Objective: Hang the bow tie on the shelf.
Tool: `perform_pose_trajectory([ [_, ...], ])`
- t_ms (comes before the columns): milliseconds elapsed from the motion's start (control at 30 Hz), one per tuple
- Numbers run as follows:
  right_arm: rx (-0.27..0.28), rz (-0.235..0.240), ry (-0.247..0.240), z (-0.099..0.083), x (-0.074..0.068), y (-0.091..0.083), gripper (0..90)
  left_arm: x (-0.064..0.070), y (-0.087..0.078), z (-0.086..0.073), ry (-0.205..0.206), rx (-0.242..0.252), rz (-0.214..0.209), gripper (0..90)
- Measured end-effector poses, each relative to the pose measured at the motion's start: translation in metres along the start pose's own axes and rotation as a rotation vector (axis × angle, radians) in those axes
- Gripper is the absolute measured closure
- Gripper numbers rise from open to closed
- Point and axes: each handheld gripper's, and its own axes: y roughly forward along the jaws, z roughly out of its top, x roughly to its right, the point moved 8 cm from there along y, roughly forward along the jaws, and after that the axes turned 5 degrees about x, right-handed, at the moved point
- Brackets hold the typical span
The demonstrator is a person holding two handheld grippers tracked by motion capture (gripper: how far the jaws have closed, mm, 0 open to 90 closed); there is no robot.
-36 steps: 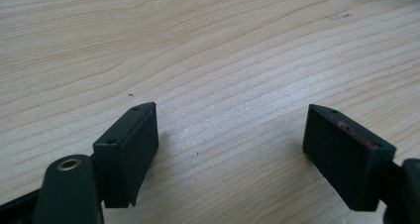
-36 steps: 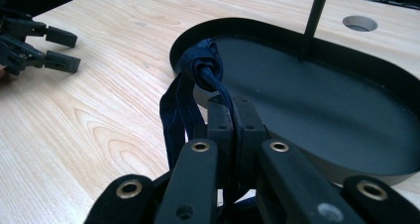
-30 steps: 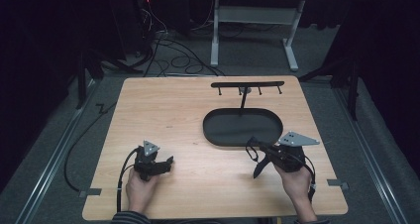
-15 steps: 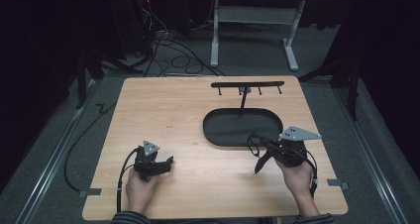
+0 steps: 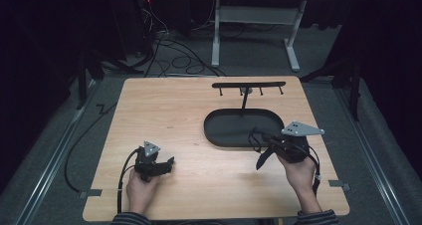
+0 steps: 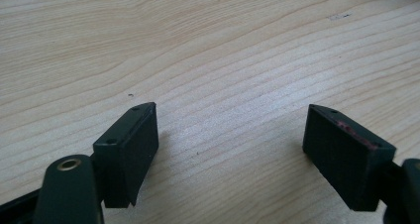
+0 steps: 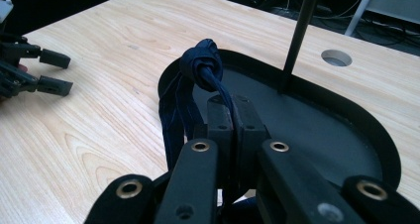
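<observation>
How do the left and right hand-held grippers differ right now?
The left hand-held gripper has its jaws wide apart with nothing between them; the right hand-held gripper is shut on a dark blue knotted strap. The left one sits low over bare wood of the table; the right one is at the near rim of the black oval tray. Both have black jaws and a grey three-cornered plate on top.

navy knotted cord (image 7: 198, 68), black oval tray (image 7: 346, 120), pale wood-grain table (image 5: 164, 105)
</observation>
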Motion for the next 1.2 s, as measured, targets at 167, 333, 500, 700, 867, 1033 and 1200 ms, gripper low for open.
perform_pose_trajectory([
  [167, 0.005, 0.0, 0.0, 0.003, 0.002, 0.0, 89.8, 0.0, 0.0, 0.0, 0.0, 0.0, 0.0, 22.1],
  [333, -0.005, -0.002, 0.006, 0.006, 0.005, -0.001, 89.8, 0.0, 0.0, 0.0, 0.0, 0.0, 0.0, 22.1],
  [500, -0.006, -0.001, 0.011, 0.008, 0.008, 0.0, 89.8, 0.0, 0.0, 0.0, 0.0, 0.0, 0.0, 22.1],
  [700, -0.007, -0.001, 0.016, 0.012, 0.011, 0.001, 89.8, 0.0, 0.0, 0.0, 0.0, 0.0, 0.0, 22.1],
  [867, -0.002, -0.004, 0.014, 0.018, 0.014, 0.0, 89.8, 0.0, 0.0, 0.0, 0.0, 0.0, 0.0, 22.1],
  [1033, 0.001, -0.007, 0.023, 0.024, 0.019, 0.003, 89.8, 0.0, 0.0, 0.0, 0.0, 0.0, 0.0, 22.1],
  [1200, -0.005, -0.014, 0.021, 0.027, 0.024, 0.008, 89.8, 0.0, 0.0, 0.0, 0.0, 0.0, 0.0, 22.1],
])
